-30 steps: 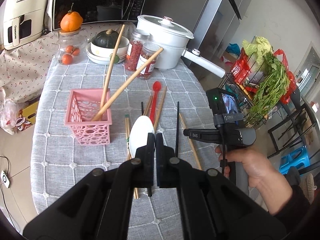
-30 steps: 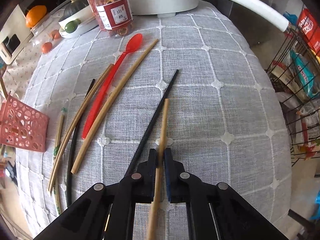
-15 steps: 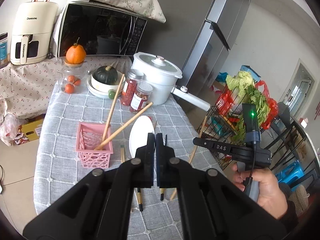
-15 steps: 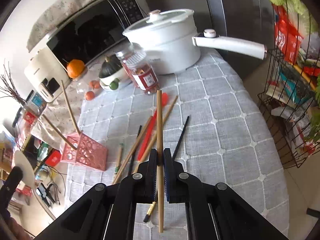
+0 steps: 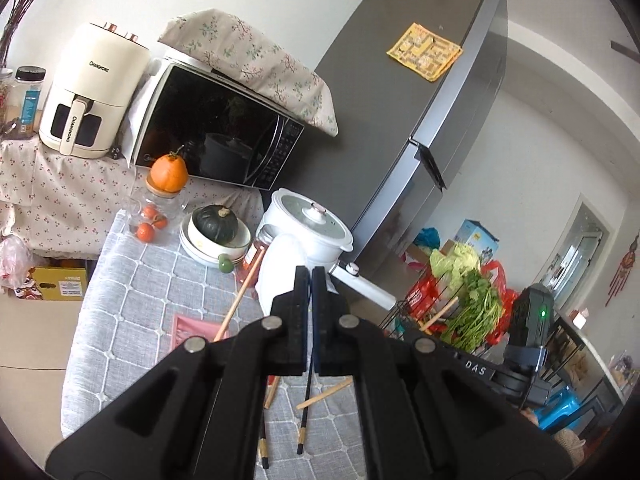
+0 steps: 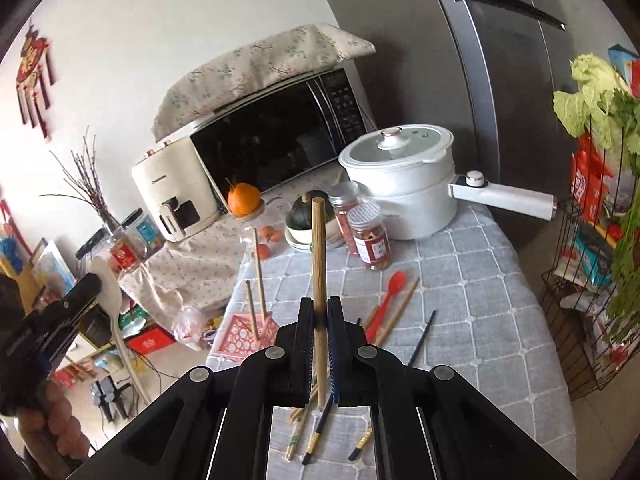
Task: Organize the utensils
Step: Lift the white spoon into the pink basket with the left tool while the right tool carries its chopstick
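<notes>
My left gripper (image 5: 310, 276) is shut on a white spoon (image 5: 280, 276), bowl up, held high above the table; it also shows in the right wrist view (image 6: 110, 292). My right gripper (image 6: 319, 308) is shut on a wooden chopstick (image 6: 319, 248) that stands upright. A pink basket (image 6: 248, 336) with two wooden chopsticks (image 6: 260, 276) in it stands on the table's left; its corner shows in the left wrist view (image 5: 188, 330). A red spoon (image 6: 386, 300), wooden and black chopsticks (image 6: 422, 338) lie loose on the grey cloth.
A white pot (image 6: 404, 184) with a long handle, two spice jars (image 6: 370, 240), a bowl with a green squash (image 5: 216, 226) and a jar topped by an orange (image 5: 168, 174) stand at the table's back. A wire rack with greens (image 6: 600, 216) stands to the right.
Both grippers have risen well above the table with their loads. The right one has tipped its chopstick upright. The left view now looks toward the fridge and microwave.
</notes>
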Demonstrator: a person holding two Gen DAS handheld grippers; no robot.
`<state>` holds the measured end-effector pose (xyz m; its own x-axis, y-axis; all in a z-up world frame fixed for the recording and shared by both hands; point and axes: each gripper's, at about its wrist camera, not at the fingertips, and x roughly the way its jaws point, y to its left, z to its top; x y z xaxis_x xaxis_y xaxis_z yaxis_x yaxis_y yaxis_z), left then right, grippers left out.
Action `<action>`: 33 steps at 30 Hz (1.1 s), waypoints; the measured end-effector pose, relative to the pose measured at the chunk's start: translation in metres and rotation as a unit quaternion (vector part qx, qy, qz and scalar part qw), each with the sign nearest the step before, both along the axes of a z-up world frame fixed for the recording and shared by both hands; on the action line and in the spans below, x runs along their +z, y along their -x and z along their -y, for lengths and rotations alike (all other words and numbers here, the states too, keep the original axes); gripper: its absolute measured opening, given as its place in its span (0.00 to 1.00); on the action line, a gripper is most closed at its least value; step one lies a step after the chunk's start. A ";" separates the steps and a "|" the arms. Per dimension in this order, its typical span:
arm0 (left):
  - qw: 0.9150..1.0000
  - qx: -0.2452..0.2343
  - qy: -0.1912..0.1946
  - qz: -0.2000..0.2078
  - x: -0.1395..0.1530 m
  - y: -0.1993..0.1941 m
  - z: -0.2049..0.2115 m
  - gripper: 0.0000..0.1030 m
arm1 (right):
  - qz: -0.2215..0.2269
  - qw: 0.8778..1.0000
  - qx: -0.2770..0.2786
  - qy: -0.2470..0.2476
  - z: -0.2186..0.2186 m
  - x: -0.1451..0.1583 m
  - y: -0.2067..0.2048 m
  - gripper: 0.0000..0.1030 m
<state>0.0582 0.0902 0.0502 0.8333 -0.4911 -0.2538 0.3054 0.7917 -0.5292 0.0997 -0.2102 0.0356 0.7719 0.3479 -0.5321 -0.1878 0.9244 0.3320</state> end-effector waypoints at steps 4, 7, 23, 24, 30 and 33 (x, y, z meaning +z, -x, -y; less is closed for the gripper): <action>0.999 0.016 0.030 0.012 -0.010 -0.014 -0.011 0.02 | 0.010 1.000 0.008 -0.003 -0.005 0.003 0.001 0.06; 0.999 0.034 0.031 0.011 -0.022 -0.028 -0.014 0.02 | 0.006 1.000 0.009 -0.012 -0.004 0.000 -0.002 0.06; 0.997 0.053 -0.053 0.003 -0.074 -0.119 0.011 0.02 | -0.002 1.000 -0.002 -0.024 -0.014 -0.011 -0.013 0.06; 0.997 0.051 -0.059 0.000 -0.077 -0.120 0.012 0.02 | -0.004 1.000 -0.002 -0.025 -0.016 -0.011 -0.014 0.06; 0.996 0.052 -0.072 -0.011 -0.086 -0.126 0.008 0.02 | -0.009 1.000 0.002 -0.015 -0.025 -0.014 -0.018 0.06; 0.995 0.052 -0.087 -0.019 -0.092 -0.126 0.009 0.02 | -0.014 1.000 0.005 -0.013 -0.026 -0.017 -0.020 0.06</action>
<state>0.1839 0.0813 -0.0414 0.8655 -0.3488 -0.3594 0.1995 0.8983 -0.3915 0.1197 -0.1840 0.0190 0.7529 0.3703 -0.5440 -0.1882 0.9133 0.3612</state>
